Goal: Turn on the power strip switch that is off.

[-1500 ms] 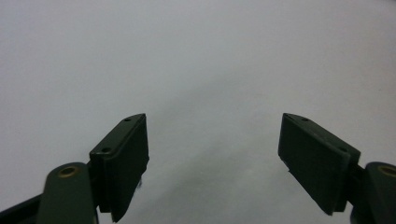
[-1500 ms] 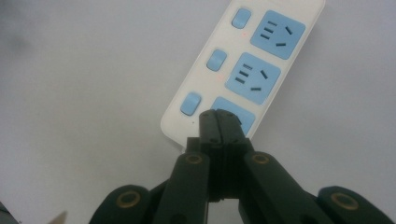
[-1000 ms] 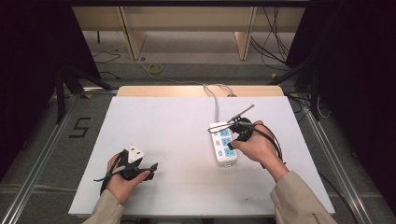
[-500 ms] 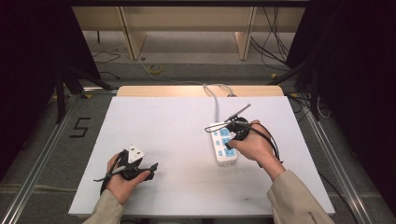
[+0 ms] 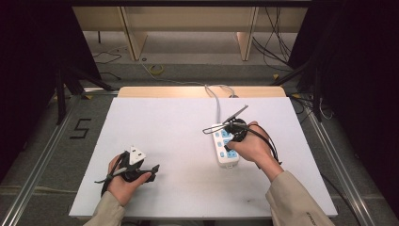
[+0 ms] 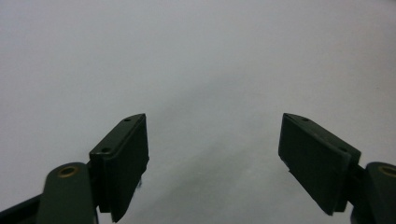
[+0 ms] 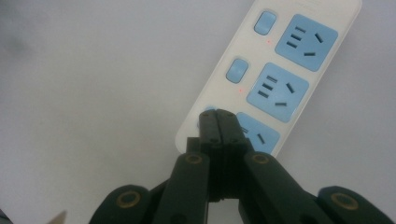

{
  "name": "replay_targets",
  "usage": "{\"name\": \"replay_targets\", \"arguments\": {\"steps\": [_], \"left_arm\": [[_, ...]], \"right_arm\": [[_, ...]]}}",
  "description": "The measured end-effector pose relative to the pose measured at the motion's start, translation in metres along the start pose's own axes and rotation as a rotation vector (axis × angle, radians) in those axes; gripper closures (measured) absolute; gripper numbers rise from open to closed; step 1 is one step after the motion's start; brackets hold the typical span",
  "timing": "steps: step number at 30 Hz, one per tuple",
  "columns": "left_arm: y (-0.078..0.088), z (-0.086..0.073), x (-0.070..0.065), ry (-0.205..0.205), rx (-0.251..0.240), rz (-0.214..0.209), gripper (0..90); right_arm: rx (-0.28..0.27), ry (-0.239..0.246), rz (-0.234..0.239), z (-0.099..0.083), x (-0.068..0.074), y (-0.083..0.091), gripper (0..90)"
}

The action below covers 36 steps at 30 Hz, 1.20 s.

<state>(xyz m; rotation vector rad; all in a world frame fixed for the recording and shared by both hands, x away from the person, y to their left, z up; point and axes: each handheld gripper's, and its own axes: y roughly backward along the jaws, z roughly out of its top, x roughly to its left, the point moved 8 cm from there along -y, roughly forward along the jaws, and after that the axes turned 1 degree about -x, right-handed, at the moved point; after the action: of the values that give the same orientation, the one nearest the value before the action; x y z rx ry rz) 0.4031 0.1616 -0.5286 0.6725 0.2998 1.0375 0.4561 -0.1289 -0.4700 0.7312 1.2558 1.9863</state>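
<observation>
Counter (image 5: 188, 141): white sheet over a wooden top, bare apart from the strip. All places below are taken from the strip.

Strip (image 5: 224, 148): white power strip, right of counter centre, long axis running away from me; its grey cord (image 5: 214, 96) leaves the far end and drops over the far edge. In the right gripper view the strip (image 7: 280, 70) shows blue sockets, each with a blue switch (image 7: 236, 70) beside it, and small red lights lit by the two farther switches.

Right tongs (image 7: 218, 122): jaws pressed flat together, nothing between them, tip sitting on the nearest switch at the strip's end. My read: I am pushing that switch with the closed tip. Two switches farther up look untouched and still lit, so if the job is switching the strip off, one press is in hand and two are left. I cannot tell whether the near switch has clicked over; the tip covers it. From above, the right tongs (image 5: 230, 132) sit over the strip's far half.

Left tongs (image 6: 215, 154): jaws wide apart, empty, plain white counter under them. From above, the left tongs (image 5: 134, 165) lie well left of the strip, near my edge, idle.

Room: dark on both sides of the strip, grey floor beyond with loose cables, wooden frame legs at the far side, a "5" marked on the floor far left.
</observation>
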Motion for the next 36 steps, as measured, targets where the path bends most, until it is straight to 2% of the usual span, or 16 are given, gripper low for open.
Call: {"name": "replay_targets", "arguments": {"steps": [36], "left_arm": [[0.0,0.0,0.0,0.003,-0.001,-0.003,24.1]], "right_arm": [[0.037,-0.005,-0.006,0.006,0.002,-0.011,90.0]]}}
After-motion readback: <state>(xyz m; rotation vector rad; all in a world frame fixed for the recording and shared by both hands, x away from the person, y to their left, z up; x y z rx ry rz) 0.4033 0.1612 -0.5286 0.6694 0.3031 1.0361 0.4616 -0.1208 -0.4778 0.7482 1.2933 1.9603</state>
